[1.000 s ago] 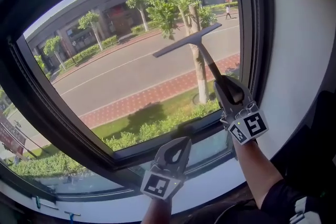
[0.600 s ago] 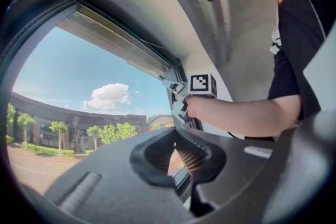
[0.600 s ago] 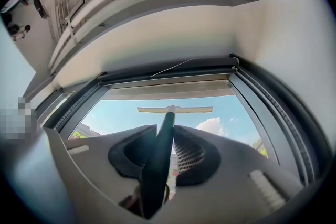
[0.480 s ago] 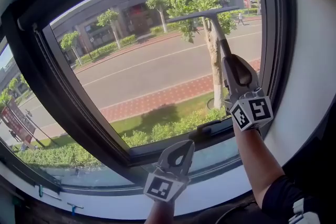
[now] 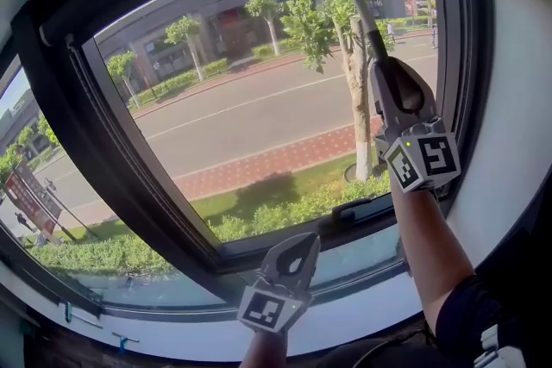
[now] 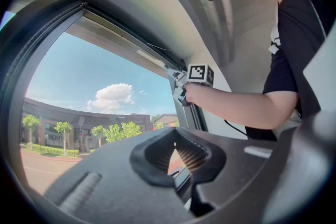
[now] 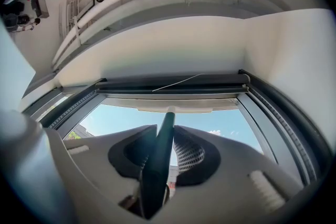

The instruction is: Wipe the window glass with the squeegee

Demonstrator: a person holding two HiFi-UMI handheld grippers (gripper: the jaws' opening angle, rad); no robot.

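Far left in the head view, the dark window frame (image 5: 112,151) curves up and over; a red sign (image 5: 26,202) shows outside, low beyond the neighbouring pane. The window glass (image 5: 241,116) looks onto a road (image 5: 259,112), a long grey building (image 5: 224,4) behind a row of trees, a brick pavement and a hedge (image 5: 259,220) close under the sill. Bottom centre: the left gripper (image 5: 295,247) is held low, in front of the lower frame rail and apart from the glass. In its own view the tips meet with nothing between the ribbed pads (image 6: 191,157), so it is closed and carries nothing. Just right of it, a dark latch handle (image 5: 345,209) lies on the lower frame rail. Further right and high up is the squeegee (image 5: 366,17): its blade is a long dark bar lying nearly level across the upper right part of the pane, close under the top of the frame, and its handle slopes down and to the right into the right gripper (image 5: 385,77). The right gripper view shows both jaws closed firmly on the dark handle, which runs up between the dotted pads (image 7: 189,152) toward a pale bar just under the top frame member, with blue sky behind. The person's bare right forearm (image 5: 423,254) rises from the lower right. Whether the blade touches the glass cannot be made out. At the far right is a pale wall (image 5: 517,99).
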